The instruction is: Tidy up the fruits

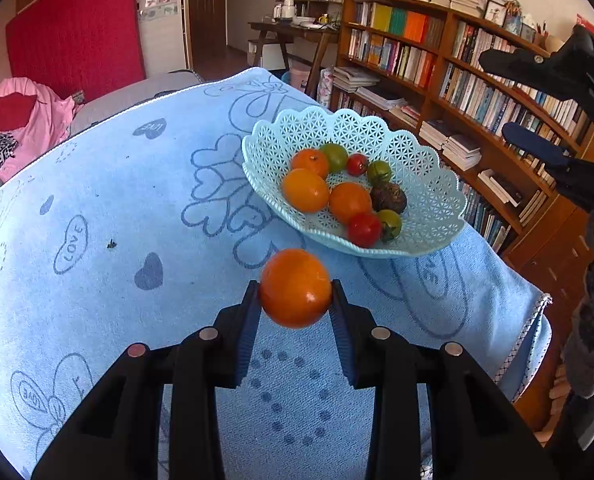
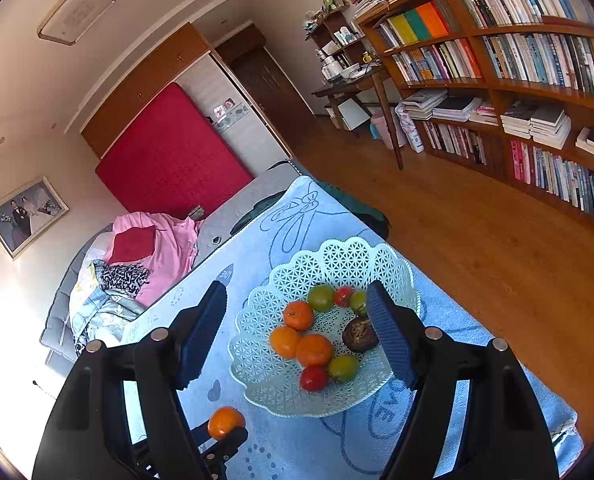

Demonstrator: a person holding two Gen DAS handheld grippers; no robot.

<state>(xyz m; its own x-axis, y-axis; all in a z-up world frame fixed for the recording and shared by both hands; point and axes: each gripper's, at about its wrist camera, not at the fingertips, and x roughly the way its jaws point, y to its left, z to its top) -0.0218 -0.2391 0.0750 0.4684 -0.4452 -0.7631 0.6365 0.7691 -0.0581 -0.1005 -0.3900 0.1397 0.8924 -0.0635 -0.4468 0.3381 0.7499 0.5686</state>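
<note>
My left gripper is shut on an orange and holds it above the blue towel, just in front of the pale blue lattice basket. The basket holds three oranges, red and green tomatoes and a dark brown fruit. My right gripper is open and empty, high above the basket. It also shows in the left wrist view at the upper right. The held orange and the left gripper show at the bottom of the right wrist view.
The blue patterned towel covers the table. A small dark speck lies on it at the left. A wooden bookshelf stands to the right beyond the table's edge. A bed with pink cloth lies behind.
</note>
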